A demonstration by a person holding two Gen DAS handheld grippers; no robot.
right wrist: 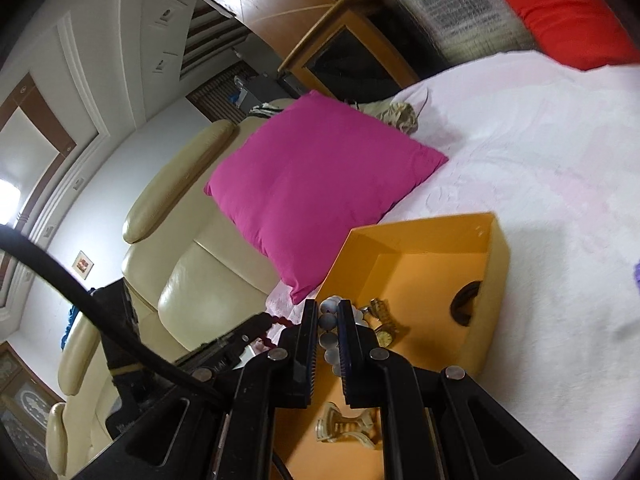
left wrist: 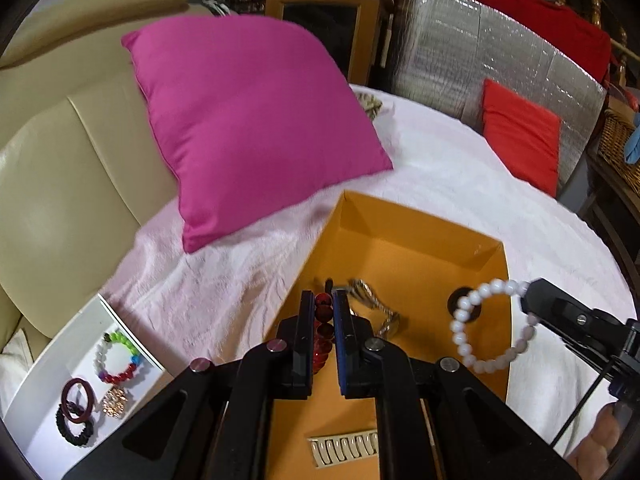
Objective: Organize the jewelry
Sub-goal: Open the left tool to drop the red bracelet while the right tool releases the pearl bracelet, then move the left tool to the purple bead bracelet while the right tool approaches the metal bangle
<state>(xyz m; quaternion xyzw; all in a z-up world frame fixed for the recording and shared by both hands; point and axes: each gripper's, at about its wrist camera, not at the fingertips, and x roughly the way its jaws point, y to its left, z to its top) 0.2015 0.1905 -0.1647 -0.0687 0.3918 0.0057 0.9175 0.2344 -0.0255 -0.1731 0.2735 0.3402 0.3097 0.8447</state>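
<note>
My left gripper (left wrist: pixel 324 300) is shut on a red bead bracelet (left wrist: pixel 323 332) over the near left part of an orange box (left wrist: pixel 404 256). My right gripper (right wrist: pixel 329 308) is shut on a white bead bracelet (right wrist: pixel 329 340), which hangs above the box's right side in the left wrist view (left wrist: pixel 476 320). In the box (right wrist: pixel 496 264) lie a gold watch (left wrist: pixel 370 300), also in the right wrist view (right wrist: pixel 382 320), a dark ring-shaped item (left wrist: pixel 460 304) and a beige hair clip (right wrist: pixel 344 428). A white tray (left wrist: pixel 48 392) at lower left holds a multicoloured bead bracelet (left wrist: pixel 118 356), dark hair ties (left wrist: pixel 76 412) and a gold piece (left wrist: pixel 115 400).
The box and tray sit on a pale pink blanket (left wrist: pixel 440 168) over a cream leather sofa (left wrist: pixel 52 168). A magenta cushion (left wrist: pixel 256 120) leans behind the box. A red cushion (left wrist: pixel 520 136) stands at the back right. A wicker basket (left wrist: pixel 618 144) is at the far right.
</note>
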